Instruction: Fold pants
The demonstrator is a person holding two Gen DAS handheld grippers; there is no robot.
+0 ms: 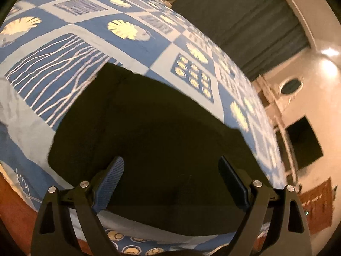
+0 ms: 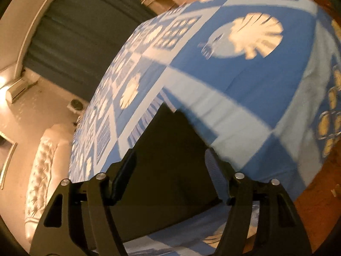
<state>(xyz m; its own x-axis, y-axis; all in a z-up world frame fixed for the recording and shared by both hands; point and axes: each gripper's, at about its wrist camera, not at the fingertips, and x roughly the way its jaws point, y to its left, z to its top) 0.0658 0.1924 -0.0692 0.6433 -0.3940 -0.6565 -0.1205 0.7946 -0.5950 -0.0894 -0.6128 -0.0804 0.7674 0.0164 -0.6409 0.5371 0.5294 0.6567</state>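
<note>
Dark pants (image 1: 149, 128) lie flat on a bed with a blue and white patterned cover (image 1: 64, 42). My left gripper (image 1: 171, 166) is open, its fingers spread above the near part of the pants, holding nothing. In the right wrist view the pants (image 2: 170, 149) show as a dark shape running away from me on the same cover (image 2: 245, 74). My right gripper (image 2: 170, 157) is open over the pants' near end, empty. Whether either gripper touches the cloth I cannot tell.
A dark curtain (image 1: 234, 21) hangs beyond the bed. A white tufted headboard (image 2: 42, 181) stands at the left in the right wrist view. The bed's near edge (image 1: 149, 245) is just below my left gripper. Reddish-brown floor (image 2: 315, 192) lies beside the bed.
</note>
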